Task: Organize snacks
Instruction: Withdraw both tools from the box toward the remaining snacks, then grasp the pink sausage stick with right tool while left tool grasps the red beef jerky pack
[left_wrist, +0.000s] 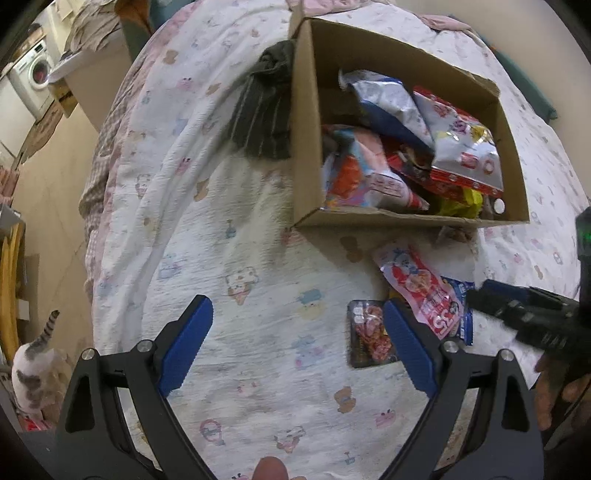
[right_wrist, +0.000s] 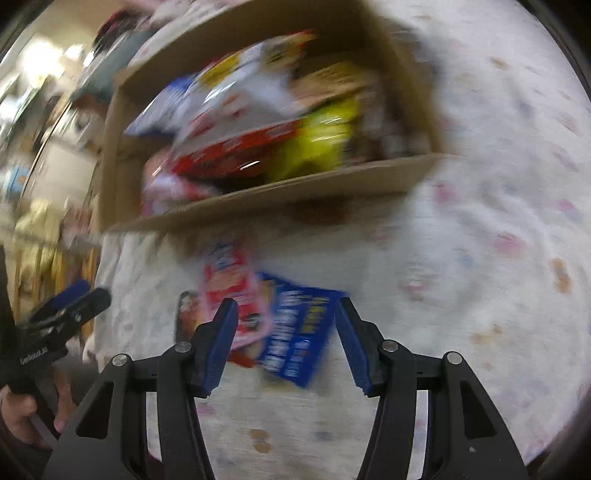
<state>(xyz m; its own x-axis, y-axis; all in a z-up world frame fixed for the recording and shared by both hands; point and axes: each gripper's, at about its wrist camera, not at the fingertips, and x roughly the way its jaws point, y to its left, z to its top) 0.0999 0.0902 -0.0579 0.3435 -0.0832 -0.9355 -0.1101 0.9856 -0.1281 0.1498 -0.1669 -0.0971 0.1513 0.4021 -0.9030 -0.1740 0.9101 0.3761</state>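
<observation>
Left gripper (left_wrist: 297, 343) spread wide and empty, right gripper (right_wrist: 286, 341) half-spread over blue flat snack packet (right_wrist: 295, 332) without pinching it; brown cardboard box (left_wrist: 303, 155) ahead holds mixed snack bags (left_wrist: 424, 147).

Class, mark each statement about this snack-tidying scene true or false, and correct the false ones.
1. The cardboard box already holds several snack packets. True.
2. The left gripper is clamped on a packet. False: its jaws stand wide with nothing between them.
3. Three packets lie on the bedspread in front of the box. True.
4. The blue packet lies on top of the pink packet. False: the pink one overlaps it.
5. The box sits on a wooden table. False: on the bedspread.
</observation>
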